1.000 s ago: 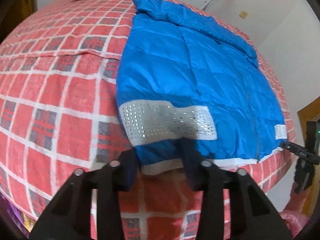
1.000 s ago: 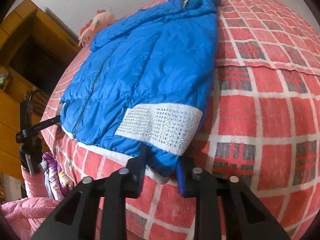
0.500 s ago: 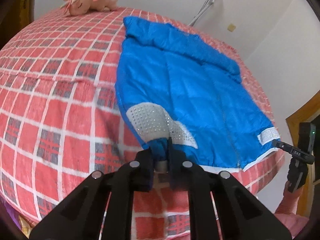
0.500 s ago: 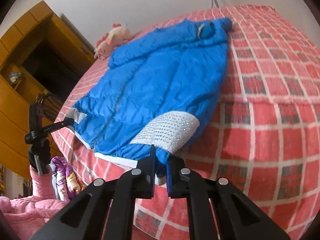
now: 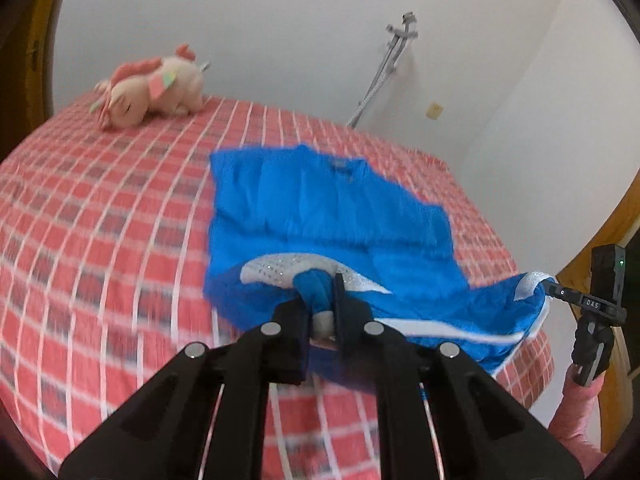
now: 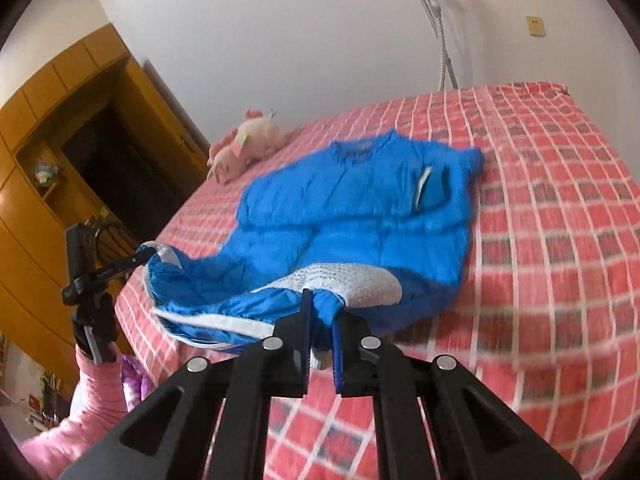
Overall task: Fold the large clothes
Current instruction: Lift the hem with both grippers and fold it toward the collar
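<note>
- The bed (image 5: 100, 248), under a red-and-white checked cover, fills most of both wrist views.
- The blue jacket (image 5: 320, 216) lies across the bed's middle with its collar toward twelve o'clock; its near hem is off the cover, strung between the two grippers.
- An orange wooden wardrobe (image 6: 48, 168) stands at nine o'clock in the right wrist view.
- A pink sleeve (image 6: 92, 400) shows at seven o'clock there, behind the far gripper.
- A pink plush toy (image 5: 152, 94) rests on the bed at eleven o'clock of the jacket.
- The left gripper (image 5: 322, 308) has its fingers narrow, pinched on a bunched hem corner beside the studded white panel (image 5: 288, 274).
- The right gripper (image 6: 320, 320) likewise has its fingers narrow, clamping the opposite hem corner; in the left wrist view it sits at three o'clock, at the white-trimmed edge.
- A metal rod (image 5: 384, 64) leans on the wall at one o'clock.
</note>
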Demonstrator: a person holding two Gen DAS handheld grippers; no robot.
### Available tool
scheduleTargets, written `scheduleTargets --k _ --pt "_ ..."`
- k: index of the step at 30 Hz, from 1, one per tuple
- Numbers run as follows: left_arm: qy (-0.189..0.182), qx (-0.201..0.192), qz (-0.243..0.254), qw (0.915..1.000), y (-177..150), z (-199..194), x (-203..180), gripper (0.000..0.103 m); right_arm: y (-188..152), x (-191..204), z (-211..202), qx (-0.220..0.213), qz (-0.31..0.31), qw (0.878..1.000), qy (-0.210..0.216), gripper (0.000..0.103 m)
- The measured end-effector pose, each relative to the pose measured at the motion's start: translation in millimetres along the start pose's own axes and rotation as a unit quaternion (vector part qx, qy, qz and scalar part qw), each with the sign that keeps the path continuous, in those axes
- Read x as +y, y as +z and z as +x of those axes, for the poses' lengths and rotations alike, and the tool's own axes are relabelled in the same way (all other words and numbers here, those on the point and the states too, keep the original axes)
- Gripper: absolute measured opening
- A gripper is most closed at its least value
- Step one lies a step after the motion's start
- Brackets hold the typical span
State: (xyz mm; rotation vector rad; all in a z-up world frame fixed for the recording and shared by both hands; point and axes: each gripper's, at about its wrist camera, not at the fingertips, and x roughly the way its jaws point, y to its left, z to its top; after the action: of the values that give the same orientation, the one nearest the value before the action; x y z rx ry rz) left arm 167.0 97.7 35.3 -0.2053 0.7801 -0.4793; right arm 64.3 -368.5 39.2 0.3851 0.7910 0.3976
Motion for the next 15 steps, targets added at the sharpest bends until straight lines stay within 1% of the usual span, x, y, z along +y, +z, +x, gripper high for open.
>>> scheduleTargets --k 4,8,10,15 --pt "0.004 -0.011 0.01 0.9999 36 22 -1 0.008 42 -13 16 0.004 0.017 1.0 0.001 0.008" --pt "0.015 -0.011 0.01 0.9998 75 58 1 0.008 77 -30 38 0.014 0.036 0.999 -0.007 0.008" --pt "0.019 -0.007 0.009 0.9998 88 74 5 0.009 96 -38 54 0.023 0.042 0.999 -0.016 0.008" --pt "0.032 0.014 -0.002 0.9994 118 124 16 0.009 128 -58 93 0.043 0.051 0.997 -0.036 0.007"
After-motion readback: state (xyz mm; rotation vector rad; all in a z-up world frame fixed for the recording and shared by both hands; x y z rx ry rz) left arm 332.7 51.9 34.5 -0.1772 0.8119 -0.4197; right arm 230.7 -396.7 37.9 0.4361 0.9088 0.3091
